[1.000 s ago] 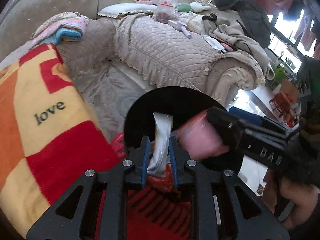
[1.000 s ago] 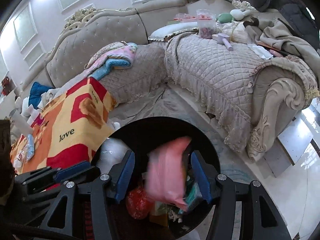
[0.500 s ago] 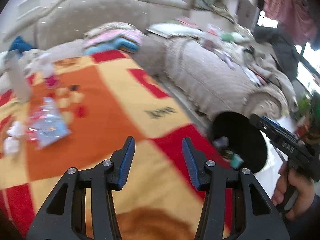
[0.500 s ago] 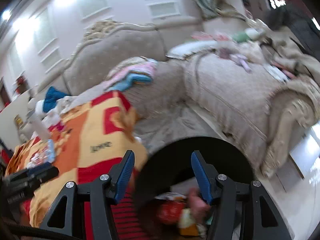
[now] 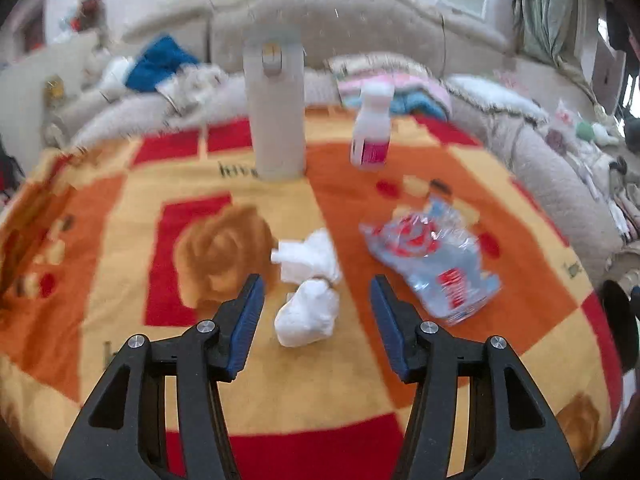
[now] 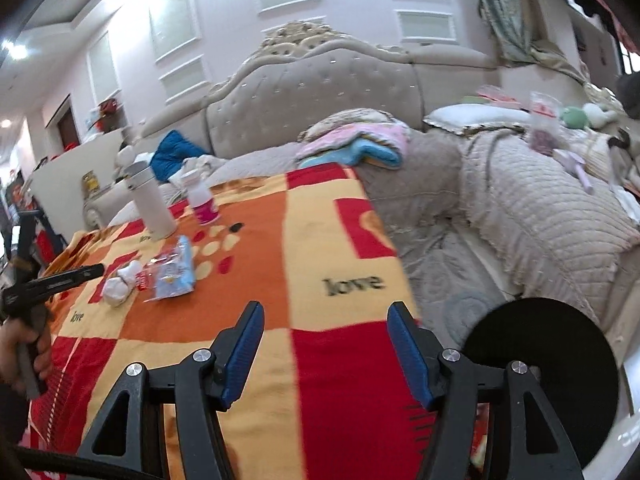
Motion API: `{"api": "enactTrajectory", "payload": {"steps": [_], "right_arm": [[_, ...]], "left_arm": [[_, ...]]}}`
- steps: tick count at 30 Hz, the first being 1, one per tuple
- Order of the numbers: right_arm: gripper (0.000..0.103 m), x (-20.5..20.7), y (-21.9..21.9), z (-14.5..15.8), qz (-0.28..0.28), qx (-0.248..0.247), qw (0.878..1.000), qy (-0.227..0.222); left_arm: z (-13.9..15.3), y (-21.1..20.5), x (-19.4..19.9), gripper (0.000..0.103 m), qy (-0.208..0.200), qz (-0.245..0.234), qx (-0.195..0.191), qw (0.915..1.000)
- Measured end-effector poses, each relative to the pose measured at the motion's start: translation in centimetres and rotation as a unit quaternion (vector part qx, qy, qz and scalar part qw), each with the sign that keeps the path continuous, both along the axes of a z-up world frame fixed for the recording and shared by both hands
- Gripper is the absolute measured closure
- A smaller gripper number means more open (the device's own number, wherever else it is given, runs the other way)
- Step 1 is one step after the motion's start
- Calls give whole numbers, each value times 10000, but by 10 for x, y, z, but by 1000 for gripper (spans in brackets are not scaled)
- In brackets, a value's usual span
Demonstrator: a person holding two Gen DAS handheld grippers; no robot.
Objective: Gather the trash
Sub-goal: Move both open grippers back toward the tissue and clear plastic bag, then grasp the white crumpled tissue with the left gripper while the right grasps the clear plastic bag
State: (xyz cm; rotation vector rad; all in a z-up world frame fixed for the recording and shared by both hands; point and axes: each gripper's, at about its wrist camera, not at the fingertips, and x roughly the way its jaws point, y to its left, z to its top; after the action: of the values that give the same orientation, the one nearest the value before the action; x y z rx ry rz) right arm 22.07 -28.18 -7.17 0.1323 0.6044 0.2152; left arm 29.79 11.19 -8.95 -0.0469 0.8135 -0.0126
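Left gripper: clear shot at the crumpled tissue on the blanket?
Probably yes. The left gripper is aimed down at the crumpled tissue, which shows between its opening jaws with nothing on top of it. The plastic wrapper lies off to one side, apart from it.

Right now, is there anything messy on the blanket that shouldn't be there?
Yes. Crumpled white tissues lie on the blanket, right ahead of the left gripper, whose jaws are opening. Beside them sits a squashed clear plastic wrapper. The tall grey flask and small white bottle stand upright, looking fine.
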Motion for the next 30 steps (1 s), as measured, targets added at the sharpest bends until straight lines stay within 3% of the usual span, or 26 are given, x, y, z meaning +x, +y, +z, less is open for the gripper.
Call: {"api": "enactTrajectory", "payload": {"steps": [4, 7, 8, 10, 12, 14, 17, 22, 26, 27, 28, 30], "right_arm": [[41, 8, 23, -4, 202, -19, 9998, 51], [41, 13, 42, -6, 362, -9, 9993, 43], [39, 15, 49, -6, 448, 63, 9990, 15], [27, 23, 65, -6, 780, 305, 9965, -42], [24, 37, 88, -6, 1220, 448, 9915, 6], [15, 53, 117, -6, 1639, 437, 9855, 39], [13, 76, 157, -10, 1963, 176, 9803, 122], [13, 129, 213, -35, 2150, -312, 9723, 868], [13, 151, 243, -49, 2029, -972, 9689, 1032], [18, 155, 245, -54, 1922, -1125, 9687, 1099], [35, 158, 243, -57, 1802, -1208, 9690, 1179], [45, 152, 231, -55, 1747, -1123, 9712, 1170]], "left_arm": [[-28, 5, 19, 49, 273, -112, 90, 9995], [-42, 3, 24, 51, 375, -102, -99, 9992], [-43, 4, 25, 63, 374, -40, -101, 9992], [-41, 8, 16, 76, 271, 217, -58, 9994], [-37, 11, 1, 79, 182, 353, -201, 9990], [-34, 10, -18, 79, 126, 435, -219, 9987], [-41, 8, -45, 78, 216, 538, -290, 9979], [-43, 22, -50, 78, 224, 853, -737, 9934], [-43, 17, -50, 78, 227, 862, -637, 9940], [-43, 17, -50, 78, 223, 863, -668, 9938], [-43, 15, -50, 78, 220, 864, -693, 9936], [-43, 15, -49, 78, 220, 865, -702, 9935]]}}
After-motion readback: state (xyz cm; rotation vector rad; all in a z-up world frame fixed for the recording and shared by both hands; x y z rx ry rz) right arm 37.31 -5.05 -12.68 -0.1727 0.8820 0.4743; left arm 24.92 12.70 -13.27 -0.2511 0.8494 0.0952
